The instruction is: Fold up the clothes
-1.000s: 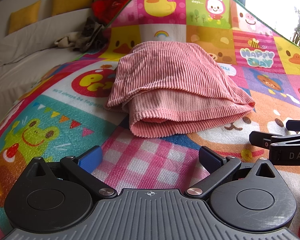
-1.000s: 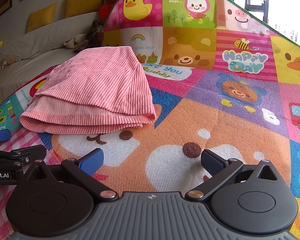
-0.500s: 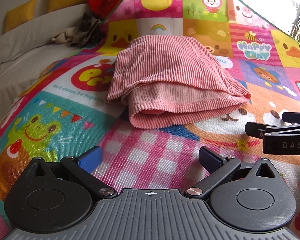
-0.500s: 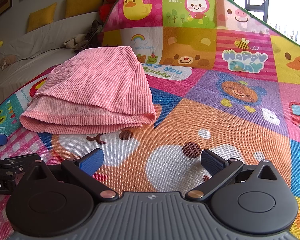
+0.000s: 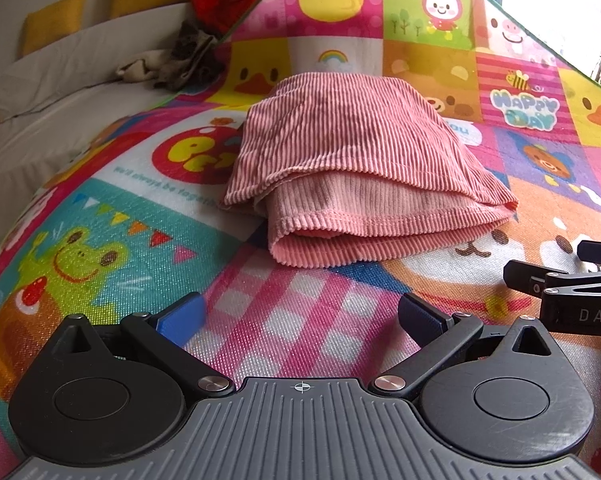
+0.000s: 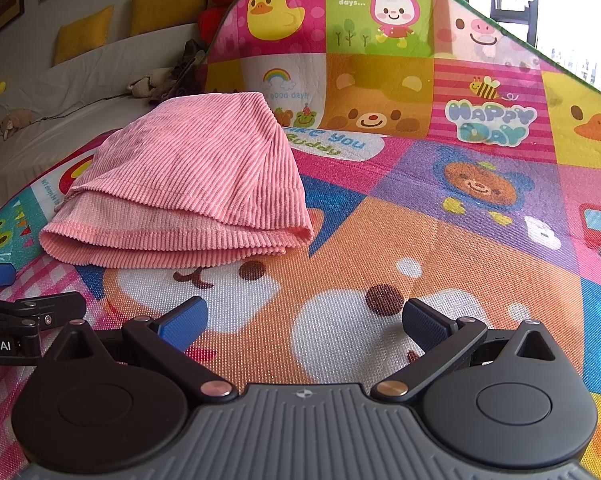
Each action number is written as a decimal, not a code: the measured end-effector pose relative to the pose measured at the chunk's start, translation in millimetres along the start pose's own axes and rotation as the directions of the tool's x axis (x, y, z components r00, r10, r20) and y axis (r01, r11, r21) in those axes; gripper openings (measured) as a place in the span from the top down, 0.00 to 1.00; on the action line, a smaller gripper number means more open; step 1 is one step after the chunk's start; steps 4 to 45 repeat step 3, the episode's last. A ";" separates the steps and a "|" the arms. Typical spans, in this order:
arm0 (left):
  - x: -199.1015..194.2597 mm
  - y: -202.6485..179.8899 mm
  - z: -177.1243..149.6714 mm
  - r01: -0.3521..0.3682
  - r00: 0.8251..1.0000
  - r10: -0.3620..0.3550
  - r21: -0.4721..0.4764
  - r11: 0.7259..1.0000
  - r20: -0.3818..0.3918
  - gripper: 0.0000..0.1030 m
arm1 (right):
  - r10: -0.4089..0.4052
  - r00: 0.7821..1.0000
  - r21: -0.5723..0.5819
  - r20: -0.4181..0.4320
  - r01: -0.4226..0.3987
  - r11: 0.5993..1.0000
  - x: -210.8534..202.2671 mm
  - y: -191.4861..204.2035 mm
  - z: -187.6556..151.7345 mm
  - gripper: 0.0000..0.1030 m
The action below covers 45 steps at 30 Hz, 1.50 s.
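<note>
Cartoon play mat (image 5: 112,216) covers the work surface; sofa with yellow cushions (image 6: 84,32) behind. Pink ribbed garment (image 5: 356,176) lies folded in stacked layers on the mat, ahead of both tools, touching neither; top layer sits skewed, its hem short of the lower fold. Left gripper (image 5: 300,316) hangs above the mat with jaws spread, empty; right gripper (image 6: 304,320) likewise spread and empty, just beside it. Risks, as judged: a pinch on the top hem alone would peel the stack apart; a low approach could snag or shove the bundle; close-set tools may collide.
</note>
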<state>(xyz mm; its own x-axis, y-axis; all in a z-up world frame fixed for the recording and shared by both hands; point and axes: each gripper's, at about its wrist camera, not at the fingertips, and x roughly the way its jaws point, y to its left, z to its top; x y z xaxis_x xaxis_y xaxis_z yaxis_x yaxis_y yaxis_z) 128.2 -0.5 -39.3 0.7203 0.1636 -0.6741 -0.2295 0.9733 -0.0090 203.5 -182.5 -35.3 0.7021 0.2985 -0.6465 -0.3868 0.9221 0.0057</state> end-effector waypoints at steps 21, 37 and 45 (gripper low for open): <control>-0.3 -0.2 -0.1 0.001 1.000 -0.001 -0.001 1.000 0.002 0.00 | 0.000 1.000 0.000 0.000 0.000 1.000 0.0 0.0 0.0 0.00; -0.3 -0.2 -0.1 0.001 1.000 -0.001 -0.001 1.000 0.002 0.00 | 0.000 1.000 0.000 0.000 0.000 1.000 0.0 0.0 0.0 0.00; -0.3 -0.2 -0.1 0.001 1.000 -0.001 -0.001 1.000 0.002 0.00 | 0.000 1.000 0.000 0.000 0.000 1.000 0.0 0.0 0.0 0.00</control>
